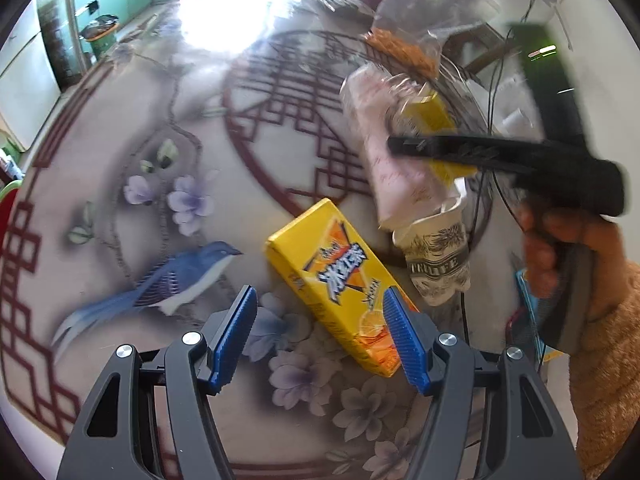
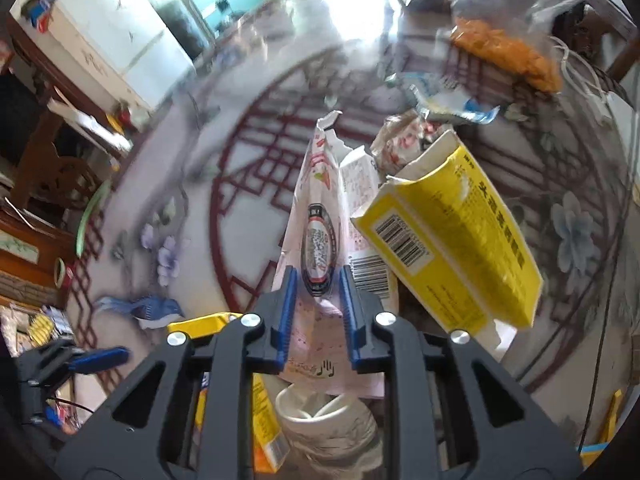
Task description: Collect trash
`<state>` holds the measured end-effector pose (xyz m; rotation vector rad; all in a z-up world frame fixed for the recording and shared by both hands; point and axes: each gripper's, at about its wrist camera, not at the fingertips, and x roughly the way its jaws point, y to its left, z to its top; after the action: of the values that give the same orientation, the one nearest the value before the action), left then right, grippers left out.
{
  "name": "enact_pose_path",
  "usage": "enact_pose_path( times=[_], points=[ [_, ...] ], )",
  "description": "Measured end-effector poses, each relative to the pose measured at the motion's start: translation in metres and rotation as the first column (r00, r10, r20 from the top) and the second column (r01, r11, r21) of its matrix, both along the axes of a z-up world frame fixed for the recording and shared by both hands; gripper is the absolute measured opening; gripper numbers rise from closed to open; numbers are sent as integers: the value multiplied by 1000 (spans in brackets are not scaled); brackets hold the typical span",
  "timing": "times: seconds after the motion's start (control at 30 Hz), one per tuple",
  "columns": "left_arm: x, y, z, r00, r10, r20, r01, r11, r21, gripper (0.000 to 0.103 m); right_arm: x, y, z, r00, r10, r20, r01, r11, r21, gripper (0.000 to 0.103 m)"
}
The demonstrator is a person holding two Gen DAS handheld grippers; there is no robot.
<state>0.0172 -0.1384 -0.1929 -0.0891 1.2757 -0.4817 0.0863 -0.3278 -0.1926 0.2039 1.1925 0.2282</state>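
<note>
On the patterned counter (image 1: 120, 128), a yellow drink carton (image 1: 340, 280) lies uncollected between the spread jaws of the left hand-held gripper (image 1: 320, 334). The right hand-held gripper (image 2: 318, 308) pinches a pink wrapper (image 2: 320, 208) bundled with other trash, so collecting looks partly done.

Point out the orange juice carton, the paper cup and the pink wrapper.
orange juice carton (image 1: 340, 280): left wrist view, printed top face.
paper cup (image 1: 436, 264): left wrist view, printed side.
pink wrapper (image 2: 318, 240): right wrist view, round printed label.

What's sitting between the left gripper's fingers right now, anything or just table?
In the left wrist view, the left gripper stands open over the lower end of the yellow juice carton, lying flat on the table; neither pad touches it.
</note>
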Motion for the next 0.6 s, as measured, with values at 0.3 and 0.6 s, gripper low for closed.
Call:
enact_pose_path(
  times=[0.3,0.6],
  points=[
    [4,-29,-38,991,35,-130,-38,999,-18,62,-39,-30,72,968,-124,216,125,992,11,22],
    [3,-55,-49,995,14,-103,-14,1000,1,73,-60,-39,81,964,-143,225,141,990,28,22]
  ],
)
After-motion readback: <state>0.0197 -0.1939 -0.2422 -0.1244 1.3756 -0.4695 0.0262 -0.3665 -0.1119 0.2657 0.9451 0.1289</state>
